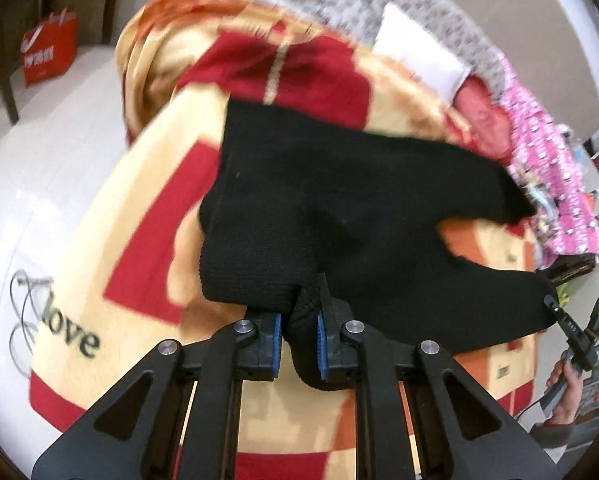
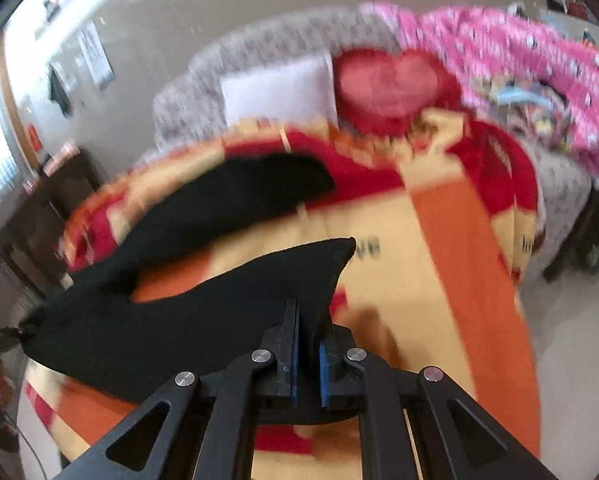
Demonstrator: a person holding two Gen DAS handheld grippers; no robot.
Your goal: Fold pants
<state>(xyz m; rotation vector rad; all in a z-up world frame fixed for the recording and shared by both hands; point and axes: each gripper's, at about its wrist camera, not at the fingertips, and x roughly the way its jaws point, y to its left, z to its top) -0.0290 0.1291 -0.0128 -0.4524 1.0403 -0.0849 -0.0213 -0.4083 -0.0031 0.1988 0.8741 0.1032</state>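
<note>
My left gripper (image 1: 298, 334) has its jaws clamped on a bunched fold of the black pants (image 1: 339, 200); my right gripper (image 2: 308, 354) pinches another edge of them. The pants hang between my jaws, just over the red and yellow blanket (image 1: 147, 208), legs splayed away from me towards the pillows. Both grippers tilt steeply downward.

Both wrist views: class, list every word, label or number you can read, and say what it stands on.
"love": dark letters on the white sheet, left wrist view.
Red bag: white print, too blurred to read.
Blanket: dark lettering in right wrist view, blurred, unreadable.
Wall papers: too blurred.
</note>
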